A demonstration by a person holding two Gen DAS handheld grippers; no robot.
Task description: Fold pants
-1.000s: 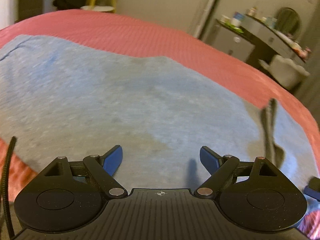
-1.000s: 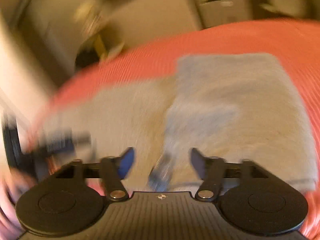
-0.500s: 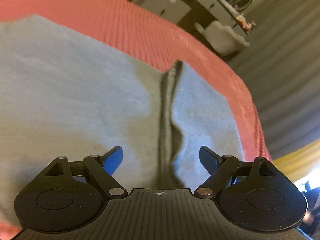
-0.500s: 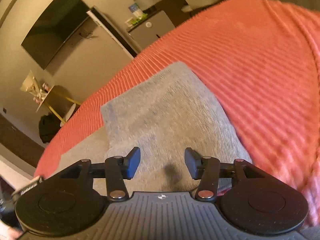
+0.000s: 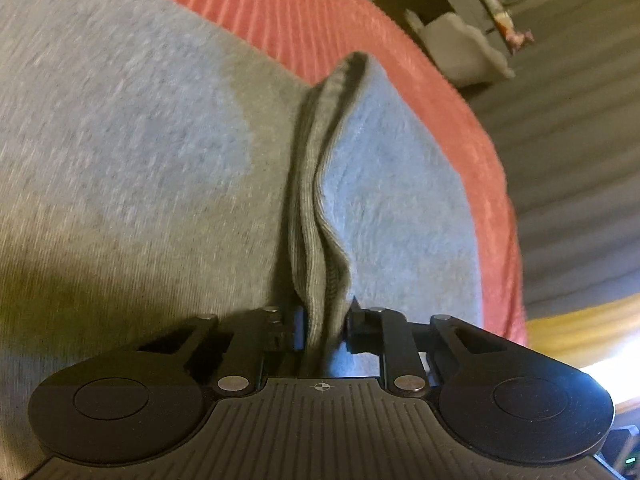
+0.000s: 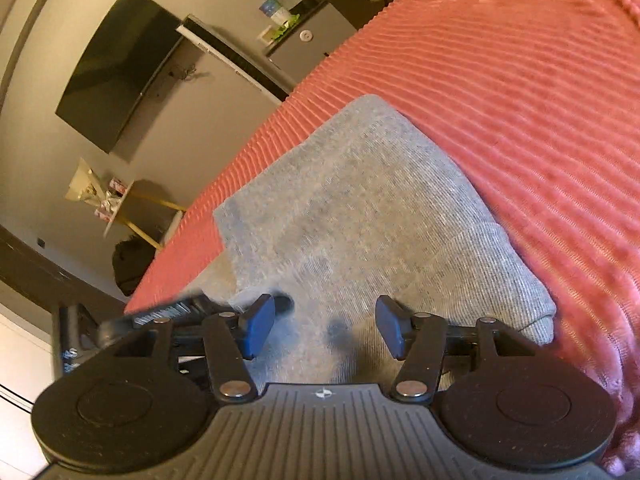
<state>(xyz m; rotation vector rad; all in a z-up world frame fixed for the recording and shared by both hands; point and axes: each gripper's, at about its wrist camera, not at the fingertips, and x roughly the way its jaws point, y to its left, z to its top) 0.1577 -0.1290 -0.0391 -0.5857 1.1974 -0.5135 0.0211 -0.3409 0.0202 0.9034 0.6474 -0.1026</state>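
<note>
Grey sweatpants (image 5: 140, 152) on coral blanket (image 5: 304, 12) — L gripper (image 5: 322, 334) just closed, pinching ribbed waistband (image 5: 316, 208); R gripper (image 6: 326, 330) spread over fabric — only R view shows wall TV (image 6: 116, 68).

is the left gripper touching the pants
Touching. The left wrist view shows the left gripper just closed, pinching the ribbed edge of the grey pants.

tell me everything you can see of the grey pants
The grey pants look like soft knit fabric with ribbed edges, lying flat on the ribbed coral bedspread. The left gripper, jaws just closed, pinches a raised ribbed edge. The right gripper sits open over a folded end, gripping nothing.
</note>
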